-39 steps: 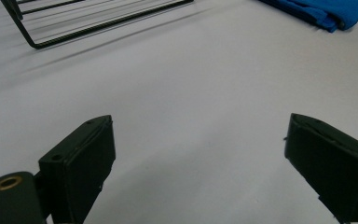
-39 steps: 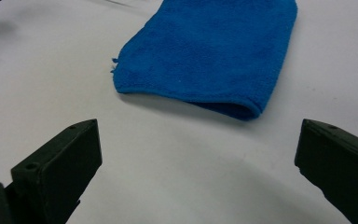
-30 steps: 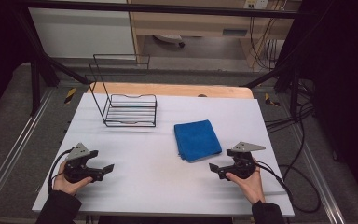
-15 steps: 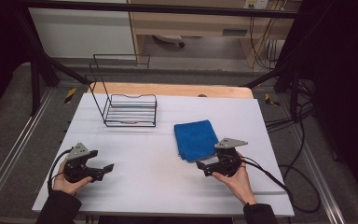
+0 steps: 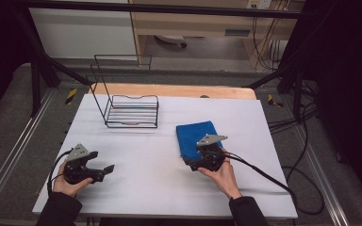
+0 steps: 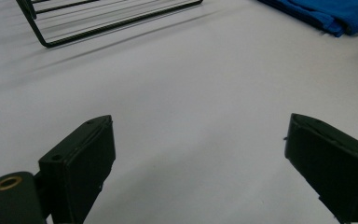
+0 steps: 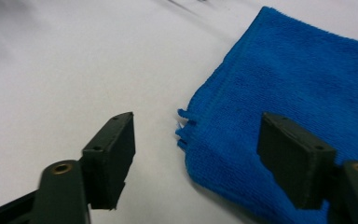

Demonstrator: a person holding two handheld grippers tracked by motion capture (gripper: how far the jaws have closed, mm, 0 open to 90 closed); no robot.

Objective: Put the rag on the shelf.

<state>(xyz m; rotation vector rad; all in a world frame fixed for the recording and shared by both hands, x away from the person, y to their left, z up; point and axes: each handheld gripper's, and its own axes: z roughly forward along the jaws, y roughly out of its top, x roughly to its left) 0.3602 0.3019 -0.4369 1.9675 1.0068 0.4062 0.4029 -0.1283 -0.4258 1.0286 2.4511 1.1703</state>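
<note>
the left hand-held gripper [image 5: 104, 170] lay low on the white surface [image 5: 136, 197] at the near left, its jaws spread wide with nothing between them. it was well apart from the cloth. the black wire rack [image 5: 132, 110] stood farther back on the left.

the right hand-held gripper [image 5: 189, 163] was at the near left corner of the blue towel [image 5: 195, 136], also spread wide, one jaw over bare surface and one over the cloth. the step looked like a grab at that corner. to do it well, it seemed best to go low, slide one jaw under the edge, take all the layers at once, and squeeze only when the corner sat deep between the jaws.

the blue towel was folded into a flat square, right of the middle of the surface. it looked soft and fuzzy, with a stitched hem, and small loose threads stuck out at the near corner [image 7: 182, 126].
</note>
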